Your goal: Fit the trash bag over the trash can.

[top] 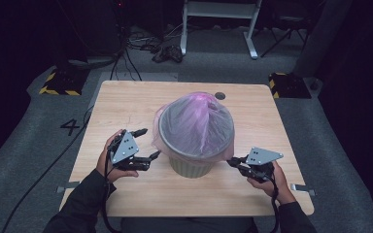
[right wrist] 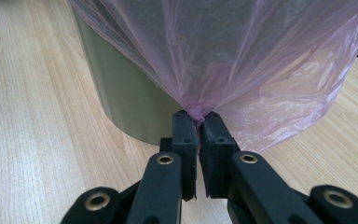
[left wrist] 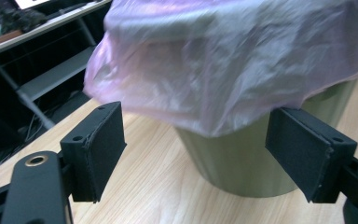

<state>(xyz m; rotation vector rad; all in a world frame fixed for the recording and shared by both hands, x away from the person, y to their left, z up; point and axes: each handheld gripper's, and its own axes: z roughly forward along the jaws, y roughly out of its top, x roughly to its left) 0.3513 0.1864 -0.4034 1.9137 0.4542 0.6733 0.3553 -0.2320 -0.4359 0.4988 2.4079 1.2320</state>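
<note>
From the high view, you have the green bin point(top: 190, 165) standing near the middle of the wooden table point(top: 126, 99), with the pink bag point(top: 196, 124) draped over its rim and stretched across the mouth. Your left gripper point(top: 147, 143) sits just beside the bin's left side with its jaws spread, and your right gripper point(top: 231, 161) is at the bag's skirt on the right.

In the left gripper view, your two pads point(left wrist: 103, 149) stand wide apart with nothing between them; the bag's loose hem point(left wrist: 214, 93) hangs ahead of them, covering the top of the bin wall point(left wrist: 242, 163). This side is released, so you have no hold here.

In the right gripper view, your jaws are clenched on a gathered pinch of the bag's edge point(right wrist: 196, 113), pulling the film taut down past the bin point(right wrist: 121, 102).

Judging from this, the bag is already over the rim all round. What seems left is tidying the skirt: the left side hangs loose and looks like it still wants a grip and a pull down.
</note>
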